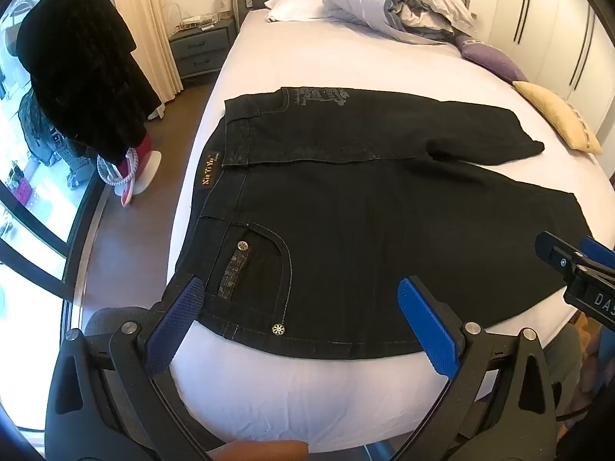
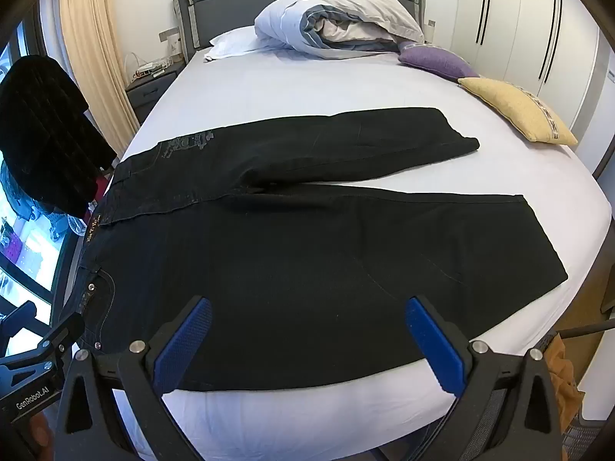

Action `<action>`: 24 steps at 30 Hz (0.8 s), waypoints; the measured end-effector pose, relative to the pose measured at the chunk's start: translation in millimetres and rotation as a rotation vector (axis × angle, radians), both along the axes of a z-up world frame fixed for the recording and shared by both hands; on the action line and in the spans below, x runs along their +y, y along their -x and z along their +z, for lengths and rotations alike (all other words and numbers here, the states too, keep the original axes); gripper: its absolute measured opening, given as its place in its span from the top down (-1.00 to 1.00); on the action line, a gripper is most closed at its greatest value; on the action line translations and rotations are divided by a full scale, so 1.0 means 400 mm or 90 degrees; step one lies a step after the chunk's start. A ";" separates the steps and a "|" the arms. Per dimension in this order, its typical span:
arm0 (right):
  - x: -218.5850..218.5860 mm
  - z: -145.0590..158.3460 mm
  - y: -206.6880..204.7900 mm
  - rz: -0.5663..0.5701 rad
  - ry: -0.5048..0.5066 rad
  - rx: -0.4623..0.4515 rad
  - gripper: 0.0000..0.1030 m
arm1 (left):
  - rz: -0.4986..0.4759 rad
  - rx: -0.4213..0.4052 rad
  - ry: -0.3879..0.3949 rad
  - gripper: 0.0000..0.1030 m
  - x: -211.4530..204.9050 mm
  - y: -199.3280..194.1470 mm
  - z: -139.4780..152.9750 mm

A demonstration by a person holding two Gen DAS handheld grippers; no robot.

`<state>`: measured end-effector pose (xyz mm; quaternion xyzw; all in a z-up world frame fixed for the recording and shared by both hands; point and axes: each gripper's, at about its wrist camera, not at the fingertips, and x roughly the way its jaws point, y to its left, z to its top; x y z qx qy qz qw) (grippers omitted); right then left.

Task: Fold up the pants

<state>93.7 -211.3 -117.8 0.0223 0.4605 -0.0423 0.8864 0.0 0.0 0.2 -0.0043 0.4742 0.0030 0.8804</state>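
Black jeans [image 1: 365,211] lie spread flat on the white bed [image 1: 307,384], waistband to the left, both legs running right and parted in a V. They also show in the right wrist view [image 2: 307,249]. My left gripper [image 1: 303,299] is open and empty, above the near hip pocket [image 1: 253,265]. My right gripper [image 2: 307,319] is open and empty, above the near leg's thigh. The right gripper's body shows at the left wrist view's right edge [image 1: 576,265]; the left gripper's body shows at the lower left of the right wrist view [image 2: 38,361].
A rolled duvet [image 2: 338,19] and white pillow [image 2: 234,42] lie at the headboard. A purple cushion [image 2: 434,61] and yellow cushion [image 2: 515,107] sit on the bed's right side. A stand with dark clothing [image 1: 80,69] and a nightstand [image 1: 200,50] stand left. Wardrobe doors [image 2: 519,27] are right.
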 end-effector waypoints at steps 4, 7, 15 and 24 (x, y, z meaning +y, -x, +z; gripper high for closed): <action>0.000 0.002 -0.001 0.001 -0.001 -0.001 -1.00 | 0.001 -0.004 -0.008 -1.00 -0.001 0.001 0.000; 0.002 0.001 -0.003 0.001 0.001 0.000 -1.00 | 0.003 -0.003 -0.009 -1.00 0.000 0.001 -0.001; 0.004 0.003 -0.007 0.001 0.003 0.002 -1.00 | 0.002 -0.003 -0.009 -1.00 -0.001 0.001 0.000; 0.007 0.004 -0.011 0.001 0.004 0.004 -1.00 | 0.001 -0.001 -0.009 -1.00 -0.001 0.001 0.000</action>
